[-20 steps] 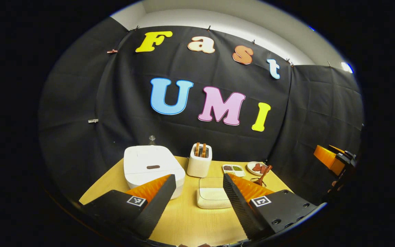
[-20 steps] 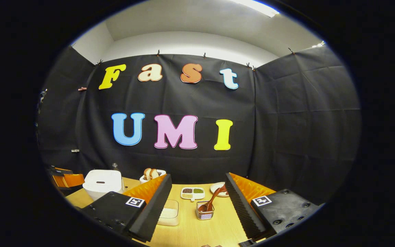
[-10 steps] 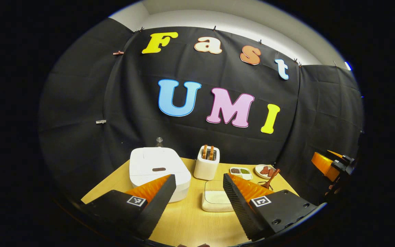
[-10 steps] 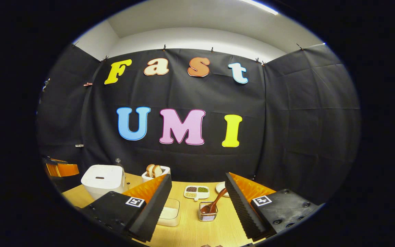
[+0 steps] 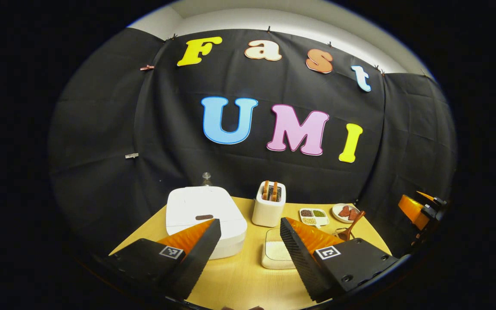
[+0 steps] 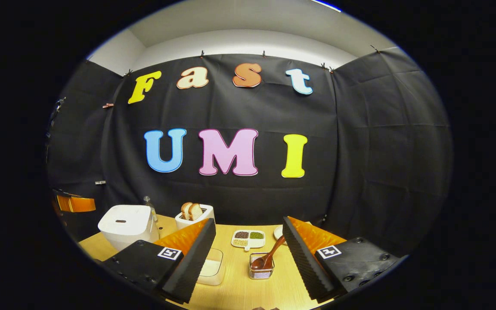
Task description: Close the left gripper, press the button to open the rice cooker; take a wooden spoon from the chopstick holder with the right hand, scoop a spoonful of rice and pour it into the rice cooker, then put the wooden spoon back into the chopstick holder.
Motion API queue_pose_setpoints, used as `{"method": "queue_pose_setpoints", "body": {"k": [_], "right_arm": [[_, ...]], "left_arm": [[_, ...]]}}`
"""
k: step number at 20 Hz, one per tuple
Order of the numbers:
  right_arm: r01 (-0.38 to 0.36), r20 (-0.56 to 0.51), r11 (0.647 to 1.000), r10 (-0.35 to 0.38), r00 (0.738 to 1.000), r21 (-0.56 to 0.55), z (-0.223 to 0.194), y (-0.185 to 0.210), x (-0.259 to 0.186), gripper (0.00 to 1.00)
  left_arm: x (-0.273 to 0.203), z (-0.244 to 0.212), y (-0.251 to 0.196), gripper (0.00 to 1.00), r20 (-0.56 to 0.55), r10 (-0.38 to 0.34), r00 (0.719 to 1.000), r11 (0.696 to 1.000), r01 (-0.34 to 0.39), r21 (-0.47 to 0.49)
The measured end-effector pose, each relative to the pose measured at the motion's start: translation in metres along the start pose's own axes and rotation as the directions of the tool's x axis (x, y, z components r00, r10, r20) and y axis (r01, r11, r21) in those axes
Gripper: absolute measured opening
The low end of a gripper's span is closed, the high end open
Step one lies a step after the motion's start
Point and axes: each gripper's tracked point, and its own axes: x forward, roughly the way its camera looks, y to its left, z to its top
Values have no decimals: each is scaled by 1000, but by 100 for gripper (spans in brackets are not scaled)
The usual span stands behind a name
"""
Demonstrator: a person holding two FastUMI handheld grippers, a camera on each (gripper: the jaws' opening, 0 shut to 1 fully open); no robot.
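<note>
Ahead, rice cooker (image 5: 205,217) nearer; jaws unchanged.

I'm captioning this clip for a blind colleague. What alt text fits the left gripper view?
The left gripper, fingers apart, hangs over a wooden table, aimed between a closed white rice cooker and a shallow dish of rice. Behind stand a toaster and small food plates.

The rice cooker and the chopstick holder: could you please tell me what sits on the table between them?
In the right gripper view, a clear container of rice lies between the rice cooker and the chopstick holder, partly hidden by a finger.
</note>
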Motion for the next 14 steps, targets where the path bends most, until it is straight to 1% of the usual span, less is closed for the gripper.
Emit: {"method": "queue_pose_setpoints", "body": {"k": [1,4,6,7,8,9,10,11,13,14], "right_arm": [[5,-4,1000,-5,1000,7,-1,-4,4,98],[21,-20,1000,-20,1000,22,-7,-15,11,98],[37,-30,999,-37,999,16,-13,-23,13,98],[46,-38,999,-45,998,15,-17,-27,13,96],[54,-48,998,-53,997,16,-21,-31,13,98],[61,-60,998,-60,996,20,-25,-35,13,98],[68,-73,997,-67,995,25,-30,-38,13,98],[77,-83,997,-74,994,28,-33,-42,13,98],[95,-101,995,-92,991,31,-39,-50,13,98],[103,-106,994,-99,989,30,-41,-54,11,98]], "left_arm": [[6,3,7,96,4,19,1000,1000,-19,2],[24,16,30,95,15,44,999,999,-44,-13],[41,17,48,91,-2,61,998,998,-61,-31],[50,15,57,82,-14,71,997,997,-71,-36],[60,14,65,77,-30,75,997,996,-76,-38],[69,11,74,63,-50,83,995,996,-85,-40],[82,8,80,56,-72,79,994,996,-83,-44],[91,2,84,43,-93,69,993,996,-73,-49],[111,-9,97,27,-137,70,988,995,-78,-57],[121,-18,101,23,-162,69,984,995,-79,-58]]}}
